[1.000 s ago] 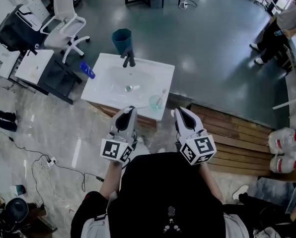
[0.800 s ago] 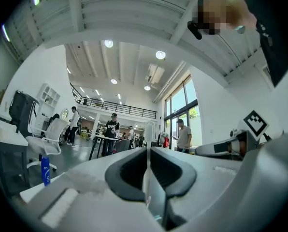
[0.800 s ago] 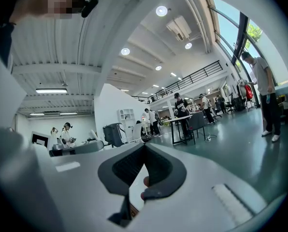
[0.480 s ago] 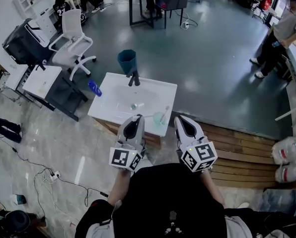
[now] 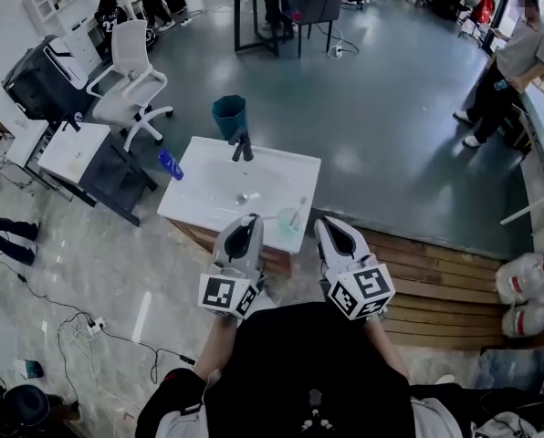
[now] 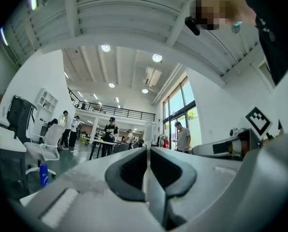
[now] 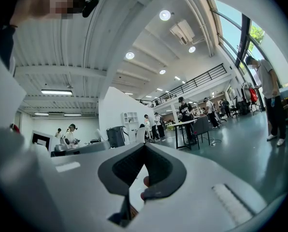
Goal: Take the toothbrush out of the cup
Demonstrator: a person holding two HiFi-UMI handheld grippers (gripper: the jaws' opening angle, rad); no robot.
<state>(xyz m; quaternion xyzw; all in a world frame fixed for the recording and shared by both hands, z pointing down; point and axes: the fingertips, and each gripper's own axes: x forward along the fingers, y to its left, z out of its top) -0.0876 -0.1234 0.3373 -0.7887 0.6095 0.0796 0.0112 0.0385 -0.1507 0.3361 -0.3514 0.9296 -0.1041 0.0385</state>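
Head view shows you have stepped in over the last second: the white bench (image 5: 194, 185) has drawn closer, and your left gripper (image 5: 245, 220) now reaches its near edge, fingers (image 6: 127, 173) pressed together on nothing. Just to its right the cup (image 5: 287, 222) stands near that edge with the toothbrush (image 5: 296, 211) leaning inside it, untouched, so I judge you are only at the approach. Your right gripper (image 5: 326, 225) sits just beside the cup on its other side, fingers (image 7: 165, 170) likewise closed and empty; they must open before taking the handle.
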